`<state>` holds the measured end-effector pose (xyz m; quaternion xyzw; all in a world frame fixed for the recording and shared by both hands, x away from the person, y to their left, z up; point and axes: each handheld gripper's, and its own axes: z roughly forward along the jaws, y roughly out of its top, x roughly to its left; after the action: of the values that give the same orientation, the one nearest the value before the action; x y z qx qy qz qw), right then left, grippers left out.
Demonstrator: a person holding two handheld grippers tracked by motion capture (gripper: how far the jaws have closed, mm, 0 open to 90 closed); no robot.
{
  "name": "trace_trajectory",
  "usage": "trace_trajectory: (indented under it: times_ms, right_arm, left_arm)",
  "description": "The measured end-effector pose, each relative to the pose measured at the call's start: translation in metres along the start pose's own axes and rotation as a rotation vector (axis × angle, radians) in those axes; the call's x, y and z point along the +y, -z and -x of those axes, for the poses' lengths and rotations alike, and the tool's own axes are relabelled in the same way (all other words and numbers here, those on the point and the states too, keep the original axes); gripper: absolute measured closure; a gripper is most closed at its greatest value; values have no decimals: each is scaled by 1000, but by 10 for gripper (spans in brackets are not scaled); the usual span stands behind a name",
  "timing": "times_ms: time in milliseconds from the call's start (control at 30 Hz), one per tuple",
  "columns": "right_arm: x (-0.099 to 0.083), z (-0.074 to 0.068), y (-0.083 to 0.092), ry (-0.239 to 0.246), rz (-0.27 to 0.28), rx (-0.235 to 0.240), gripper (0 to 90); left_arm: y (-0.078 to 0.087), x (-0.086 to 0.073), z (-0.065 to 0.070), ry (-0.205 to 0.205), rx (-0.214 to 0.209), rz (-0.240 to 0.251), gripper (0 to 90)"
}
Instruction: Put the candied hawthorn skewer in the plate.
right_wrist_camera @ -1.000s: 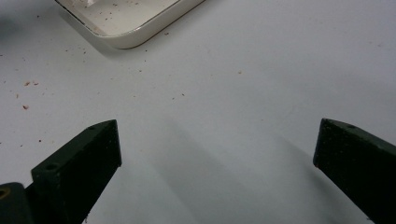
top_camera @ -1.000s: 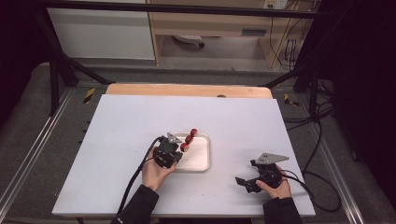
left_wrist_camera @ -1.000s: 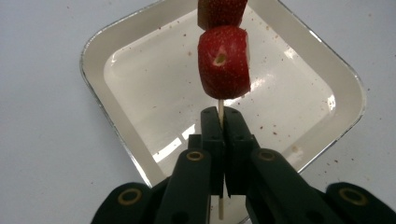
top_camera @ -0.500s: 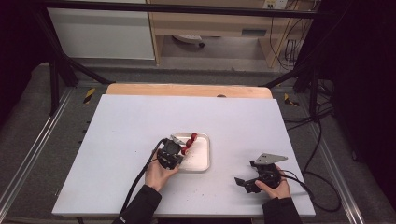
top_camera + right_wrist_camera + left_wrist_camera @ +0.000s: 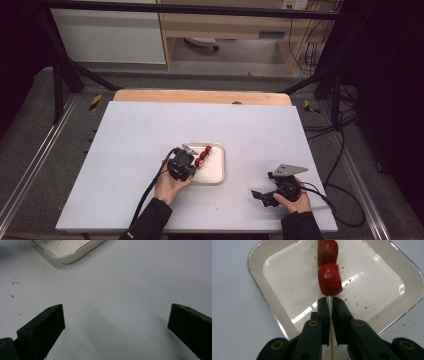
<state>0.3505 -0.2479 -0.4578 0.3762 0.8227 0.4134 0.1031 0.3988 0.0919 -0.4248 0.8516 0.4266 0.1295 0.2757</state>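
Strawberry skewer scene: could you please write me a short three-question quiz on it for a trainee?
1. What is between the jaws of the left gripper? A a thin stick; B a spoon; C nothing.
2. True or false: the right gripper is shut.
3. What are the strawberries above?
Key: 1 A; the jaws have just been opening. 2 False, it is wide open. 3 The white tray.
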Motion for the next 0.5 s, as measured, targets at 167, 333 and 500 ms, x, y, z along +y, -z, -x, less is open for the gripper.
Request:
trace_trajectory:
  times_ms: [167, 333, 500]
  right_arm:
    - [0, 0, 1, -6, 5, 0, 16]
    - [0, 0, 2, -10, 8, -4, 15]
    - [1, 0, 2, -11, 13, -4, 15]
  left_arm:
    - [14, -2, -7, -27, -29, 27, 728]
    - [28, -6, -15, -51, -70, 40, 567]
    - [40, -14, -24, -84, -117, 45, 387]
